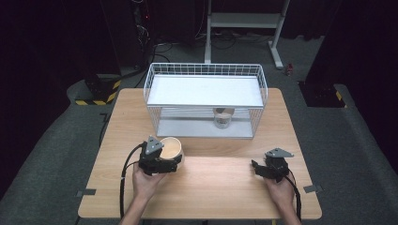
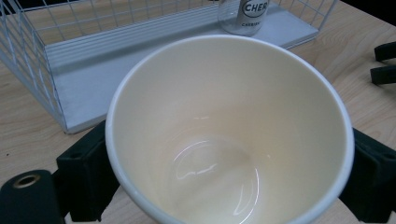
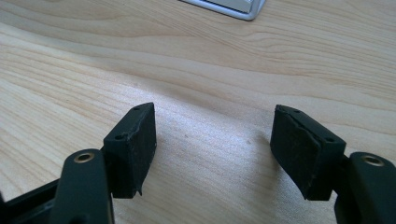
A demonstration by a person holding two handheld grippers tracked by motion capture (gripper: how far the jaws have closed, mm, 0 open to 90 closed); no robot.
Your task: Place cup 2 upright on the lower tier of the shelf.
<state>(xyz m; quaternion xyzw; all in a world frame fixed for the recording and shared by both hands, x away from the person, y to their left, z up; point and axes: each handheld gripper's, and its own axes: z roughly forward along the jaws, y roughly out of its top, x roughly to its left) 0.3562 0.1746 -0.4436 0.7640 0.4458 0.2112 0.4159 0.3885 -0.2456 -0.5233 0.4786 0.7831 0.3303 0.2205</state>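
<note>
A cream paper cup stands upright on the wooden table, in front of the wire rack. My left gripper is shut on the cup, one black jaw pressed against each side of its wall. The cup's inside looks empty. My right gripper rests low over the table at the right, open, with bare wood between its pads. Its fingertips also show at the right edge of the left gripper view.
A white wire rack with an upper shelf stands at the back of the table. A clear jar with a printed label sits on its lower tray. The tray's corner lies just ahead of the right gripper.
</note>
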